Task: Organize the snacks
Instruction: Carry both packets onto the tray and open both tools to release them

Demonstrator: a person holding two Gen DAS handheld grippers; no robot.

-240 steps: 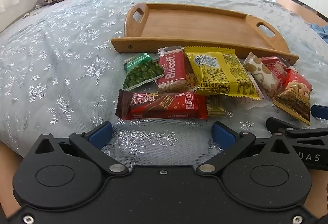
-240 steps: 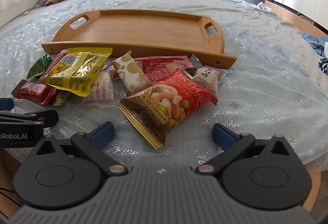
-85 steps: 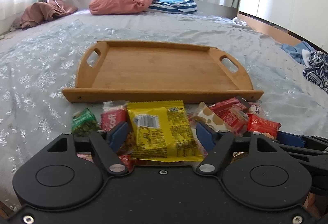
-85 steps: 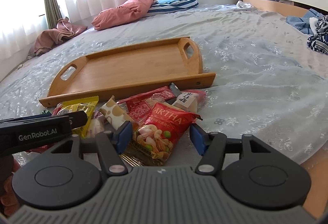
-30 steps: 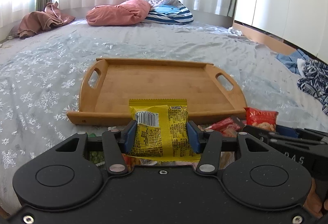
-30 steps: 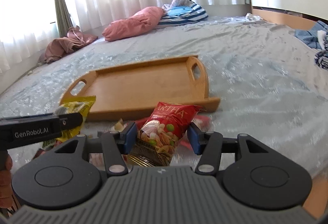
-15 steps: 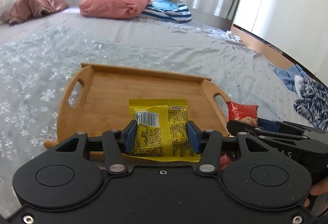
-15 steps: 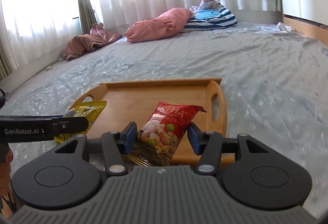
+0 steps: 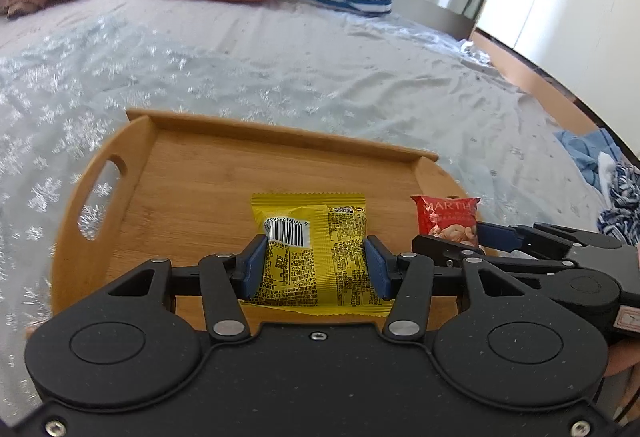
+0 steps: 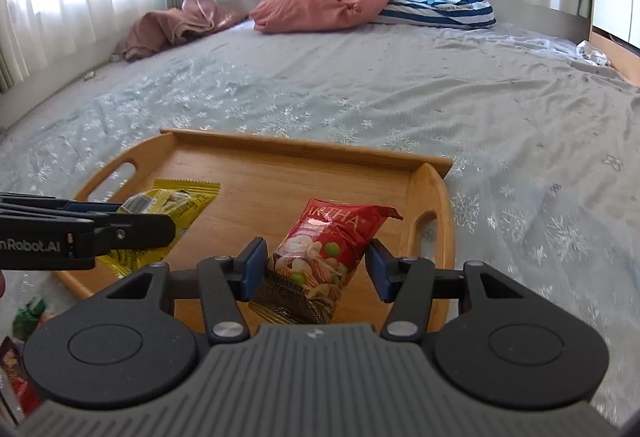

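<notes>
My left gripper (image 9: pixel 314 265) is shut on a yellow snack packet (image 9: pixel 316 237) and holds it over the wooden tray (image 9: pixel 192 173). My right gripper (image 10: pixel 314 263) is shut on a red nut packet (image 10: pixel 328 241) and holds it over the right part of the tray (image 10: pixel 304 161). In the left wrist view the red packet (image 9: pixel 446 215) shows at the right. In the right wrist view the yellow packet (image 10: pixel 176 203) shows at the left. The tray's floor is bare beneath both packets.
The tray lies on a grey bedspread (image 10: pixel 440 97) with a snowflake pattern. A pink pillow (image 10: pixel 324 3) and a striped one (image 10: pixel 440 5) lie at the far side. Other snack packets (image 10: pixel 24 321) lie before the tray at lower left.
Both grippers closed on their packets, lifted them from the pile and carried them forward over the tray. In the last half second both moved further in above the tray floor.
</notes>
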